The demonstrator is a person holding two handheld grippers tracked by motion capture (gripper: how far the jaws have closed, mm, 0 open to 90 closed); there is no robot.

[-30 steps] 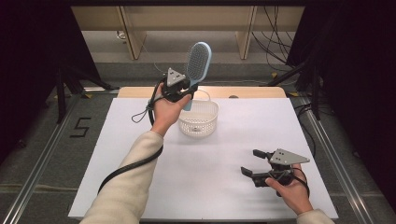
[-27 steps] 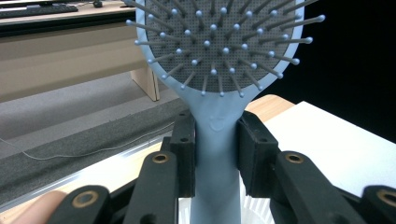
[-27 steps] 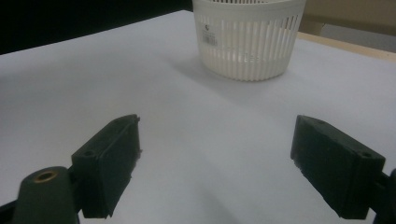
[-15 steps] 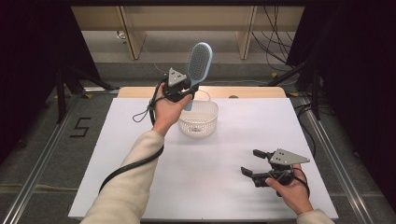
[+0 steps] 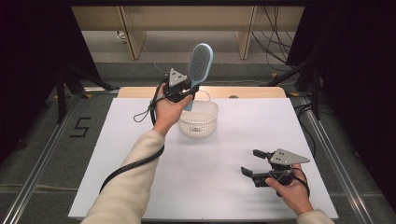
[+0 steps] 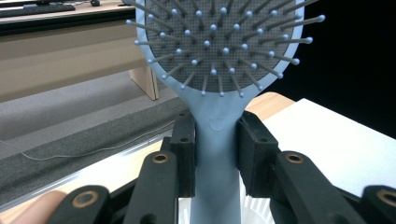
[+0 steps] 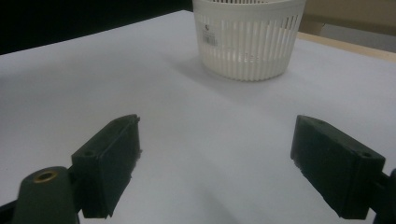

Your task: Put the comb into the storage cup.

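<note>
The left tongs are clamped on the handle of a light-blue paddle hairbrush, holding it upright with the bristled head raised above the white slatted basket, which stands at about twelve o'clock on the white surface. By my reading the brush is lifted and poised over the basket, with the lowering and release left to do. The right tongs rest wide apart and empty at about five o'clock. Nothing differs from a second ago: brush, basket and both hands are where they were.
</note>
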